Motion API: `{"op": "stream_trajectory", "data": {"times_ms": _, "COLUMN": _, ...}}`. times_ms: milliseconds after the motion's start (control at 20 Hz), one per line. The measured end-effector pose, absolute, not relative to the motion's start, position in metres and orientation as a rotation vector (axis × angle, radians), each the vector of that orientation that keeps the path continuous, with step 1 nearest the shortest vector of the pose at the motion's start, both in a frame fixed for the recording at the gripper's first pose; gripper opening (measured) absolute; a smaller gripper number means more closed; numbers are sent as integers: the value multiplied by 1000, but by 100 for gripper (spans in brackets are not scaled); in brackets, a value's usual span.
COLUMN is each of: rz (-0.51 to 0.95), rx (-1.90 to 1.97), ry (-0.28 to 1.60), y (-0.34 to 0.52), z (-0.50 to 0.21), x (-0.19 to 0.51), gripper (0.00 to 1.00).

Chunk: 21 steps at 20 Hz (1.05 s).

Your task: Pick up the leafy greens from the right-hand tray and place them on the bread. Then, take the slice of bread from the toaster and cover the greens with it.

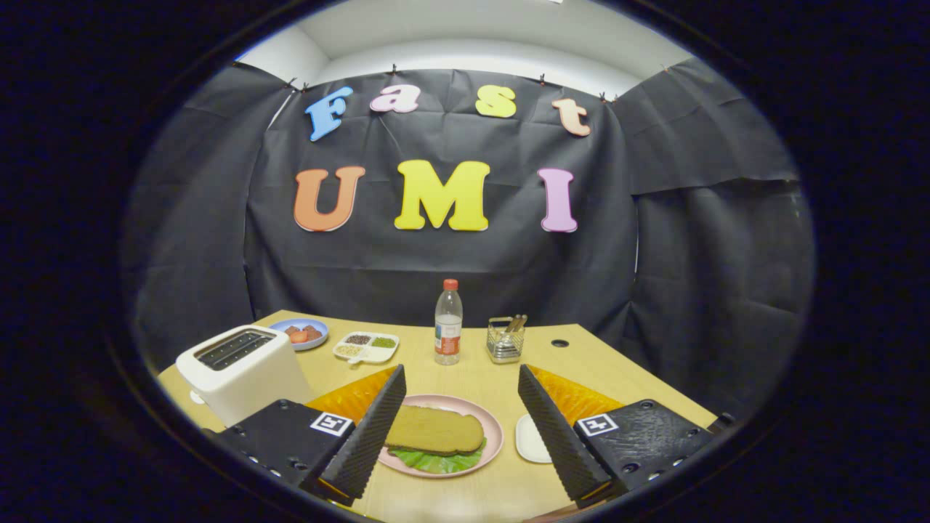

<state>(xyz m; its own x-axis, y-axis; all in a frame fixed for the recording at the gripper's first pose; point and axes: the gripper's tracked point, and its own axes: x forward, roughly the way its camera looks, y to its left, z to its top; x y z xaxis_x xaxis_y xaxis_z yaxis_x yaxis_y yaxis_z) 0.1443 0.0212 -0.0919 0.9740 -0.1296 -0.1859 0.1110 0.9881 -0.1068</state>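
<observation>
A pink plate (488, 428) lies on the wooden table between my two fingers. On it a brown slice of bread (434, 430) rests on top of leafy greens (436, 460), whose green edge pokes out under its near side. My gripper (458, 428) hangs open above the plate, one finger on each side, holding nothing. The white toaster (240, 370) stands to the left, beyond the left finger; its slots look dark. A small white tray (530, 439) lies right of the plate, partly hidden by the right finger.
At the back of the table stand a clear bottle with a red cap (448, 323), a wire holder with utensils (505, 340), a white divided dish of grains (366, 347) and a blue plate with red food (301, 333). A round hole (559, 343) is in the tabletop.
</observation>
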Motion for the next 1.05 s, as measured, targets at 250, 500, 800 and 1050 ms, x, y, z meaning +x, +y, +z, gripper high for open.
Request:
{"op": "stream_trajectory", "data": {"times_ms": 250, "rz": -92, "rx": -145, "ry": 127, "y": 38, "z": -57, "x": 113, "gripper": 96}}
{"op": "stream_trajectory", "data": {"times_ms": 500, "rz": -54, "rx": -120, "ry": 151, "y": 55, "z": -56, "x": 109, "gripper": 95}}
{"op": "stream_trajectory", "data": {"times_ms": 800, "rz": -38, "rx": -106, "ry": 196, "y": 61, "z": -70, "x": 114, "gripper": 95}}
{"op": "stream_trajectory", "data": {"times_ms": 1050, "rz": -26, "rx": -85, "ry": 213, "y": 66, "z": -76, "x": 120, "gripper": 95}}
